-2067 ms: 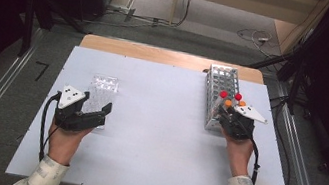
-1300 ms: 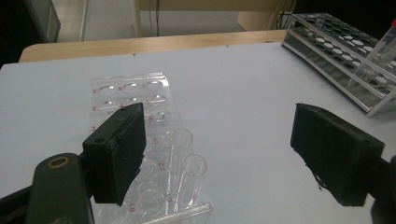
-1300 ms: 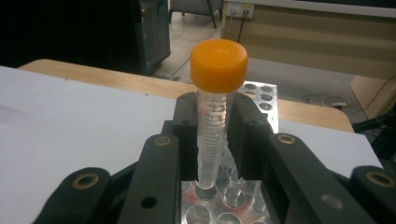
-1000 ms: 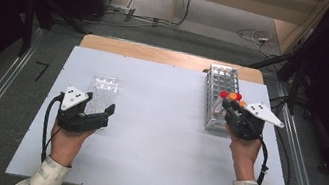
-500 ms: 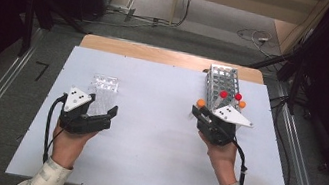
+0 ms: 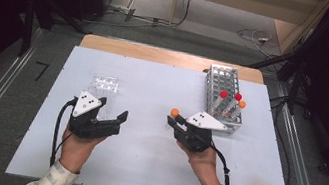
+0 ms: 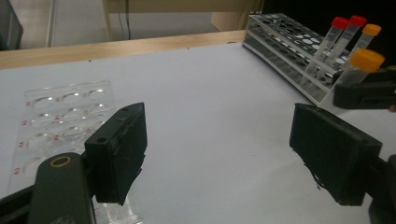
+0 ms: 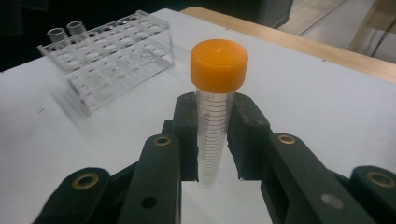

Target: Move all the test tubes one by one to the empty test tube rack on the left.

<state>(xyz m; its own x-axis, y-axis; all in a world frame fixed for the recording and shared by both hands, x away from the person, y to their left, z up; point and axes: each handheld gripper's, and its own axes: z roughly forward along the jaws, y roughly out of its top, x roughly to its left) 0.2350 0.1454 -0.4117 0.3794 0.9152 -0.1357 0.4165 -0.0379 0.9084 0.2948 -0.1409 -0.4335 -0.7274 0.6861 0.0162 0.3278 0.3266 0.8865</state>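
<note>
My right gripper [image 6: 174,120] is shut on a clear tube with an orange cap [image 6: 175,111], held upright just above the white table, left of the metal tube rack [image 6: 216,76]. The right gripper view has both pads pressed on the tube [image 8: 215,126] below its cap. Two red-capped tubes [image 6: 223,94] and one orange-capped tube [image 6: 242,104] stand in the rack. My left gripper [image 6: 113,109] rests open at the table's left with nothing between its pads [image 7: 121,149]. From the left gripper view, the held tube [image 7: 366,59] stands in front of the rack [image 7: 285,46].
A clear plastic well plate [image 6: 105,82] lies just beyond the left gripper, also seen as the well plate [image 7: 60,112] and the well plate [image 8: 112,60]. The white table top [image 6: 139,169] ends at a wooden strip [image 6: 159,53] at the back. Metal rails run along both sides.
The right gripper has carried the orange-capped tube leftward away from the rack and slightly down. The left hand has stayed put.
</note>
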